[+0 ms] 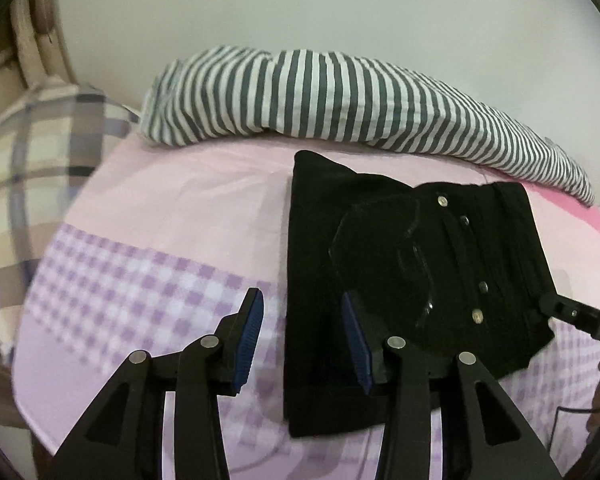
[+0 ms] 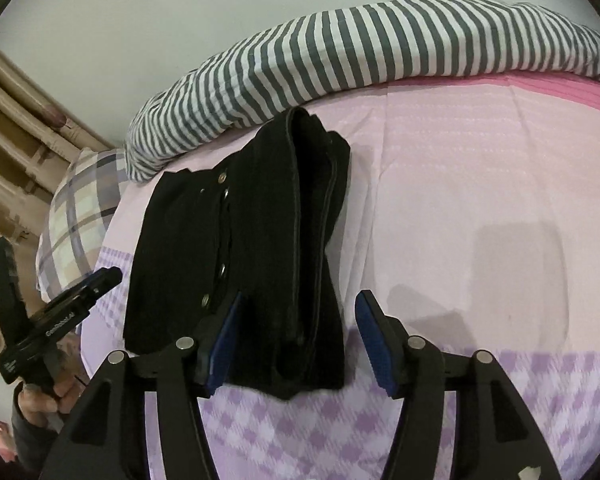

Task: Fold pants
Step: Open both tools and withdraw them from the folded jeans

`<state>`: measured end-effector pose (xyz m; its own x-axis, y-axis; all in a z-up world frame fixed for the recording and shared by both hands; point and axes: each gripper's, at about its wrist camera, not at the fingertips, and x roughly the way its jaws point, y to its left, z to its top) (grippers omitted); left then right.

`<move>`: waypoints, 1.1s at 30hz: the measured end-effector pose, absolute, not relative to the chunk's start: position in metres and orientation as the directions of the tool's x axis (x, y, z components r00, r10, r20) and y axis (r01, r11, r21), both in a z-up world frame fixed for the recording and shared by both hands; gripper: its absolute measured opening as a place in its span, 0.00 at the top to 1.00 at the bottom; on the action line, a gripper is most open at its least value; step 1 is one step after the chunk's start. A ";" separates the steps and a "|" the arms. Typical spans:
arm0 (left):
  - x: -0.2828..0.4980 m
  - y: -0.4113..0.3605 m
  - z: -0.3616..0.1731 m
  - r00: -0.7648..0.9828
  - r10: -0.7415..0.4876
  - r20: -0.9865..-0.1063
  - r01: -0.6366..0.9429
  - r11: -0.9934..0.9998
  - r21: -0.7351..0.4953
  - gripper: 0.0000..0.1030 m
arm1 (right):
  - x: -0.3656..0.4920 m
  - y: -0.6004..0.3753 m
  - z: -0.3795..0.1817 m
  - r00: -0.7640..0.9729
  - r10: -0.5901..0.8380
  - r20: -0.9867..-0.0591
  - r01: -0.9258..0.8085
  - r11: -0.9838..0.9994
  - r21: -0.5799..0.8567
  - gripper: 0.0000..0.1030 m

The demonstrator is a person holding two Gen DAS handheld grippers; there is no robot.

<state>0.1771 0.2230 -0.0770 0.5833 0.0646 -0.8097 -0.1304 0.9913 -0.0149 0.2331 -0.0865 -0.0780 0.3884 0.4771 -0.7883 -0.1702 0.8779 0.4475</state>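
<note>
Black pants (image 1: 404,280) lie folded into a compact stack on the pink and purple bedsheet (image 1: 172,216), with metal snap buttons facing up. My left gripper (image 1: 302,340) is open and hovers at the stack's near left edge, holding nothing. In the right wrist view the pants (image 2: 260,248) lie ahead of my right gripper (image 2: 300,340), which is open above their near edge and empty. The left gripper also shows in the right wrist view (image 2: 56,280), and the right gripper's tip shows at the right of the left wrist view (image 1: 580,316).
A grey and white striped quilt (image 1: 340,100) lies rolled along the wall behind the pants. A plaid pillow (image 1: 32,168) sits at the left. A wooden headboard (image 2: 16,132) stands beyond it. Bare sheet (image 2: 480,220) spreads to the right of the pants.
</note>
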 end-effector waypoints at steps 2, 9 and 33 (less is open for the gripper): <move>0.161 0.221 -0.069 0.591 0.080 -0.802 -0.128 0.992 0.004 0.56 | 0.227 -0.088 -0.078 0.384 0.474 -0.793 -0.171 0.880 0.443 0.45; 0.128 0.208 -0.054 0.605 0.121 -0.787 -0.132 0.990 0.051 0.51 | 0.218 -0.073 -0.090 0.372 0.370 -0.851 -0.193 0.928 0.319 0.43; 0.077 0.196 -0.045 0.644 0.115 -0.757 -0.120 0.992 0.049 0.41 | 0.140 -0.023 -0.040 0.575 0.206 -0.792 -0.194 0.974 0.113 0.11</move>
<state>0.0769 0.1961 -0.0454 0.6437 0.1153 -0.7565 -0.1201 0.9916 0.0489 0.1405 -0.0227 -0.0400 0.5746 0.2062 -0.7920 -0.1944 0.9744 0.1126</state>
